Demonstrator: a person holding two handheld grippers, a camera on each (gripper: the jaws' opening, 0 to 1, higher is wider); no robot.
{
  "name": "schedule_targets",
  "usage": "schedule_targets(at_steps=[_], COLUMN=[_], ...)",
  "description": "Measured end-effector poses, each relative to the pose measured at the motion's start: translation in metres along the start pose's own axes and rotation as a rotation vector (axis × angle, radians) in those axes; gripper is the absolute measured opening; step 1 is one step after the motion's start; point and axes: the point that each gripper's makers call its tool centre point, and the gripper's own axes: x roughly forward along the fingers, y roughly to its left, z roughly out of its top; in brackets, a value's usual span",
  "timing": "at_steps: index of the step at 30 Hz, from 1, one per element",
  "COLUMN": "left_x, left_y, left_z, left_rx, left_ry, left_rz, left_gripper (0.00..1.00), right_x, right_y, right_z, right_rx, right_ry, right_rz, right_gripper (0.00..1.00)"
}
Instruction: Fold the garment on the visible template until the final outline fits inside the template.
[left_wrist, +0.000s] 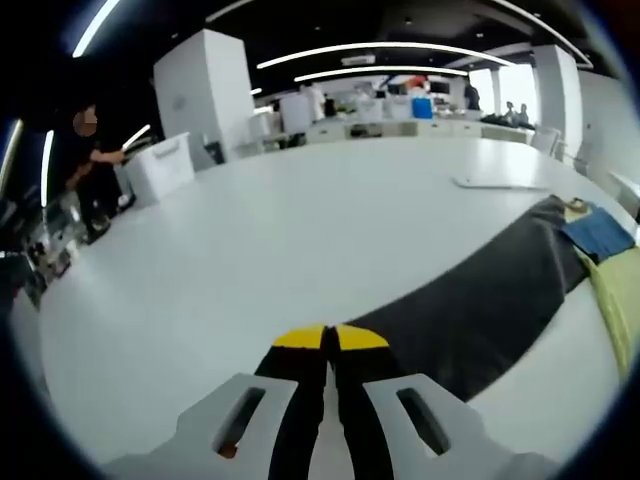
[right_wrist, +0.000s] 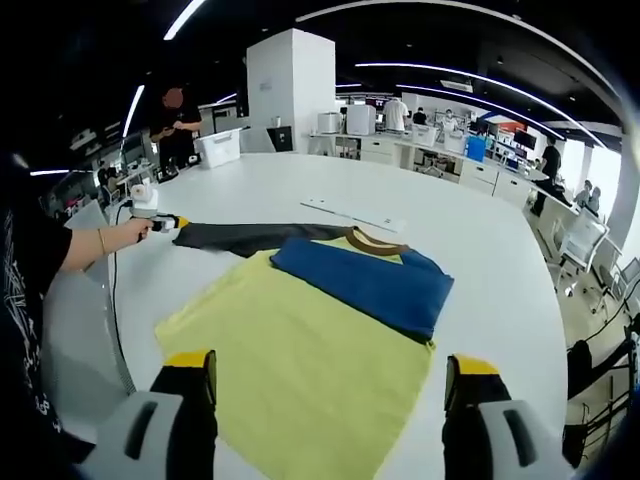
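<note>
The garment (right_wrist: 300, 370) lies flat on the white desk (right_wrist: 480, 260), a yellow body with a blue part (right_wrist: 370, 285) folded across its upper side and a dark sleeve (right_wrist: 245, 237) stretched out to the far left of it. My left hand-held gripper (left_wrist: 328, 340) is closed on the end of this dark sleeve (left_wrist: 480, 300); in the right gripper view I see it (right_wrist: 165, 224) at the sleeve tip, with my hand (right_wrist: 125, 235) behind it. My right hand-held gripper (right_wrist: 330, 375) is wide open and holds nothing; it hangs over the near edge of the garment. I judge the cloth is light, soft and without any stiffness, so it will hang down and wrinkle if I lift it at one point only. The sleeve is best taken at its end and carried low toward the garment's body. The near hem I would take at a corner. A thin pale strip (right_wrist: 352, 215) lies on the desk beyond the collar (right_wrist: 375, 240).
</note>
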Motion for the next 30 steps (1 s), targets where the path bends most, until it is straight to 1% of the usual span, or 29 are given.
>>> schedule_targets(at_steps=[3, 7, 10, 12, 19, 25, 30], left_x=[0.006, 0.013, 0.015, 0.017, 0.024, 0.033, 0.035], left_y=[0.002, 0.007, 0.007, 0.007, 0.009, 0.012, 0.014], left_z=[-0.002, -0.002, -0.001, -0.002, -0.004, -0.003, -0.003], left_rx=[0.018, -0.016, -0.022, -0.005, 0.005, 0.031, 0.006], left_ry=[0.01, 0.01, 0.008, 0.01, 0.019, 0.019, 0.02], left_rz=[0.001, 0.003, 0.004, 0.004, 0.006, 0.01, 0.016], left_gripper=[0.0, 0.0, 0.0, 0.0, 0.0, 0.0, 0.0], right_x=[-0.001, -0.002, -0.003, -0.003, -0.004, -0.002, 0.0], right_y=[0.0, -0.001, -0.003, -0.003, -0.002, -0.003, -0.002], right_z=[-0.001, -0.003, -0.003, -0.002, 0.0, 0.004, 0.005], right_rx=[-0.002, 0.0, 0.001, 0.003, 0.002, 0.016, 0.014], right_ry=[0.008, 0.011, 0.012, 0.006, 0.007, -0.001, -0.002], right_rz=[0.0, -0.006, -0.011, -0.014, -0.012, -0.017, -0.015], right_gripper=[0.95, 0.95, 0.95, 0.95, 0.95, 0.95, 0.95])
